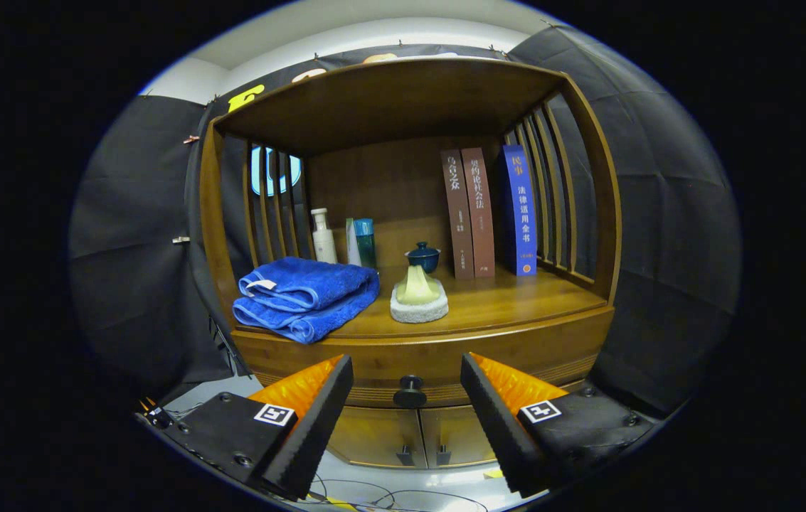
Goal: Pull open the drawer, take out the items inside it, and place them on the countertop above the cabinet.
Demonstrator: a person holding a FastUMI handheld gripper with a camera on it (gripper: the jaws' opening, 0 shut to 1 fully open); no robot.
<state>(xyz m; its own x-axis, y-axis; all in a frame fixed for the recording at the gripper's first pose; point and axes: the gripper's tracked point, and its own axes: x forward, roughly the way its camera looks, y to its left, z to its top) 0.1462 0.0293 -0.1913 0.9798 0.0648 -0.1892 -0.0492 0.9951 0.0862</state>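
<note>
- Brown wood makes the drawer (417,366), which sits closed under the countertop (516,302) of the cabinet (591,213); what lies inside the drawer is hidden.
- One dark round knob (410,390) is on the drawer front, and it stands in the gap between the two fingers, a little beyond them.
- The gripper (407,377) is released: its fingers are spread wide and touch nothing.
- Below the drawer there are two small doors (420,435), each with one small handle; their lower parts are cut off by the fingers.
- On the countertop, a folded blue towel (306,295) lies to the left, and its front edge hangs slightly over the edge of the wood.
- Just beside the towel, to the right, is one pale, cone-like object (417,286) on a light grey pad (419,309); what it is exactly is hard to tell.
- Behind that object stands one dark blue lidded cup (422,257).
- At the back left stand one white bottle (323,237) and a teal container (364,241) with something pale next to it; these are partly hidden by the towel.
- Three books (488,213) stand upright at the back right: two brown and one blue, touching or nearly touching each other.
- Both sides of the cabinet have vertical wooden slats (271,206), and the dark booth wall (129,235) shows through them.
</note>
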